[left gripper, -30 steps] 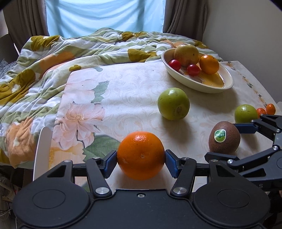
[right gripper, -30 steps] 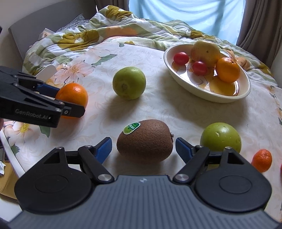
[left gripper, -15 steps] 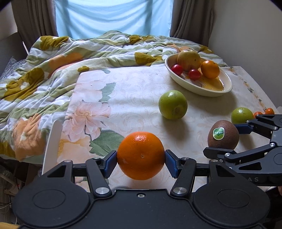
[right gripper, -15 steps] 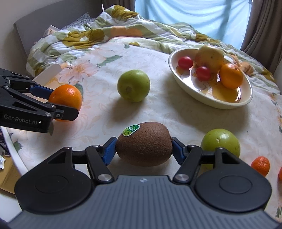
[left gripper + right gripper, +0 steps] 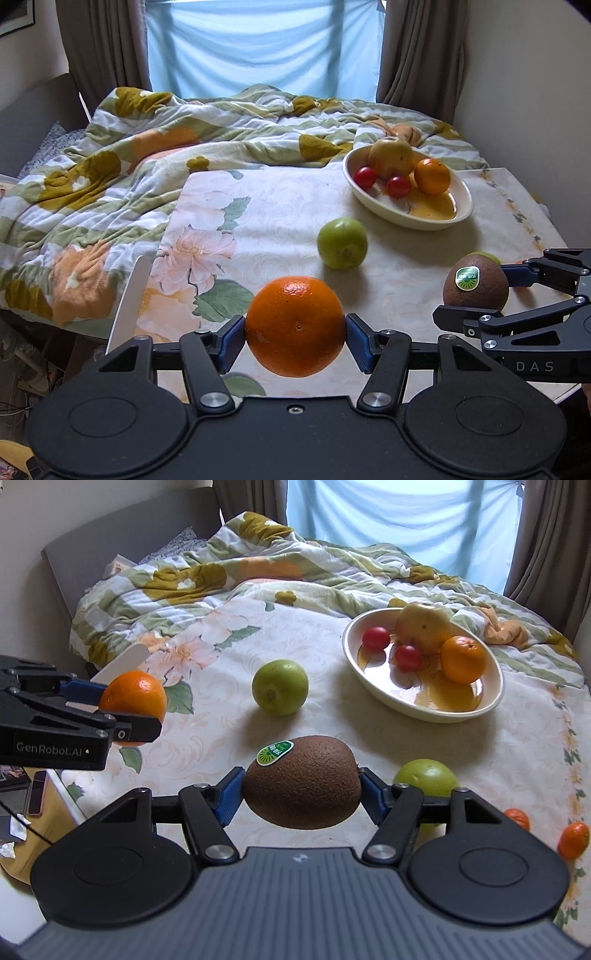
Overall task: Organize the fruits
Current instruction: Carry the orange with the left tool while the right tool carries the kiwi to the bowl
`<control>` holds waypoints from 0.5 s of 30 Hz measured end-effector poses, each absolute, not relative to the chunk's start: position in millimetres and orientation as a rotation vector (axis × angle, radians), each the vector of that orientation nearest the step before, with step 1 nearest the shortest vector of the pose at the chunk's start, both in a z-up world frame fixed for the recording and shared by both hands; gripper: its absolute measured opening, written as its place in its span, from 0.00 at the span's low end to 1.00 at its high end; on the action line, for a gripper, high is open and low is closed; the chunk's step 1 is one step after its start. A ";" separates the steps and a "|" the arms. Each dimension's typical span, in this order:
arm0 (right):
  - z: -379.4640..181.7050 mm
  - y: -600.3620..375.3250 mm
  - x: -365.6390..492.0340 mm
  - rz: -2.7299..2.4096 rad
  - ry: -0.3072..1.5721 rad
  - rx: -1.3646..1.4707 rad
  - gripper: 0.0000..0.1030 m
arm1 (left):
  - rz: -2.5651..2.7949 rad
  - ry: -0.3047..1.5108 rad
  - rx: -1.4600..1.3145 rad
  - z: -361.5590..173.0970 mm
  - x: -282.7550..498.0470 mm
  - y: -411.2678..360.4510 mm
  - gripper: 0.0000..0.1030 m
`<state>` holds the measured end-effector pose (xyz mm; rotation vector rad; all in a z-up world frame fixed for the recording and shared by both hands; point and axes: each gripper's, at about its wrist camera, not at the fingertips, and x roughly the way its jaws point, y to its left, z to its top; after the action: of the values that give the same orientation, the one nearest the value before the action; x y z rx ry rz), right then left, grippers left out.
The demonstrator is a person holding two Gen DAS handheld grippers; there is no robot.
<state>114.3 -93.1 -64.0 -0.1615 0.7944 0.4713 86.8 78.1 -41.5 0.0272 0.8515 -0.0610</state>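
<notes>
My left gripper (image 5: 295, 338) is shut on a large orange (image 5: 295, 326), held clear above the table; it shows at the left of the right wrist view as orange (image 5: 133, 701). My right gripper (image 5: 302, 792) is shut on a brown kiwi (image 5: 302, 786) with a green sticker, also lifted off the cloth; the left wrist view has the kiwi (image 5: 475, 284) at the right. A cream oval bowl (image 5: 491, 701) at the back right holds a yellow apple (image 5: 424, 627), a small orange (image 5: 463, 659) and two red tomatoes (image 5: 408, 657).
A green apple (image 5: 280, 691) lies mid-table, a second green fruit (image 5: 426, 777) sits just right of the kiwi, and two small mandarins (image 5: 572, 840) lie near the right edge. A rumpled floral blanket (image 5: 147, 155) covers the bed behind. A white chair back (image 5: 129, 299) stands at the table's left edge.
My right gripper closed onto the kiwi and raised it off the table. My left gripper rose with the orange, and the table now looks farther below.
</notes>
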 end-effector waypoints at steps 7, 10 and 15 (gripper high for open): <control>-38.1 -120.4 105.1 0.504 0.777 -0.150 0.78 | -0.051 0.827 0.002 -22.0 77.9 46.1 0.61; -26.2 -133.7 103.4 0.494 0.781 -0.147 0.78 | -0.061 0.802 -0.031 -12.4 76.8 32.3 0.61; -10.9 -162.7 110.1 0.474 0.795 -0.109 0.78 | -0.071 0.766 -0.032 0.3 82.0 6.0 0.61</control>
<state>110.1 -162.7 -10.9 -0.1093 0.7955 0.4743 82.0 6.0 0.3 -0.0321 0.7660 -0.0712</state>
